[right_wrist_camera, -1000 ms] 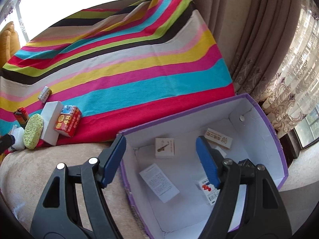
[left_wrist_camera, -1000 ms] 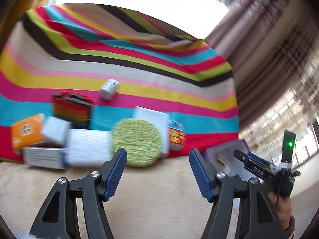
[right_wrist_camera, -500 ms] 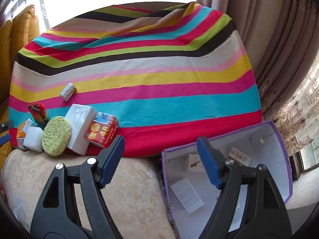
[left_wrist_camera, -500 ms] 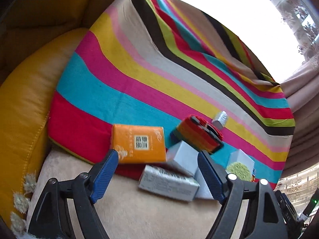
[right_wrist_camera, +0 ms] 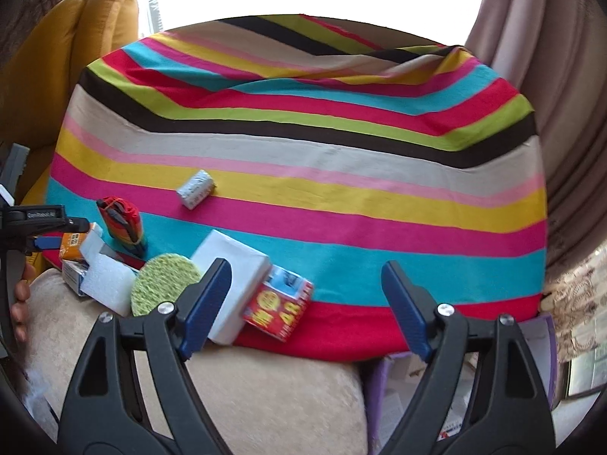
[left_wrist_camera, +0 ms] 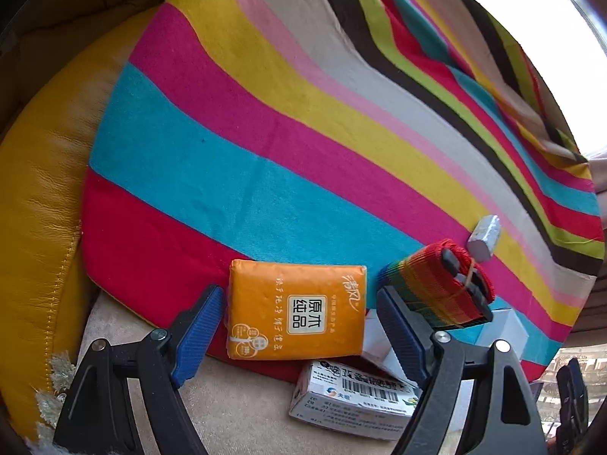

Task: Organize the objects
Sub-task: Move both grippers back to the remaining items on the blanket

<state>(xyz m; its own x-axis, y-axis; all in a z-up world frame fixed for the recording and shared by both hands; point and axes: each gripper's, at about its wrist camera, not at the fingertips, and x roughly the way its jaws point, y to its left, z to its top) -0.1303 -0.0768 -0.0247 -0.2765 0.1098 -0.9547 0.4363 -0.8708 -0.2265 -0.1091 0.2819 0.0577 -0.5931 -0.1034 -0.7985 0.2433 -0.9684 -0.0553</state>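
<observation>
The left gripper (left_wrist_camera: 296, 326) hangs released over the orange tissue pack (left_wrist_camera: 296, 309), which lies between its blue fingers (left_wrist_camera: 197, 331), long axis across the gap, on the striped blanket's (left_wrist_camera: 303, 132) edge. It is the nearer hand. I count one rainbow strap roll (left_wrist_camera: 436, 288), one barcode box (left_wrist_camera: 353, 402), one silver packet (left_wrist_camera: 483, 239). The right gripper (right_wrist_camera: 303, 303) is opening, empty, above one red box (right_wrist_camera: 279, 309), one green sponge (right_wrist_camera: 163, 282).
</observation>
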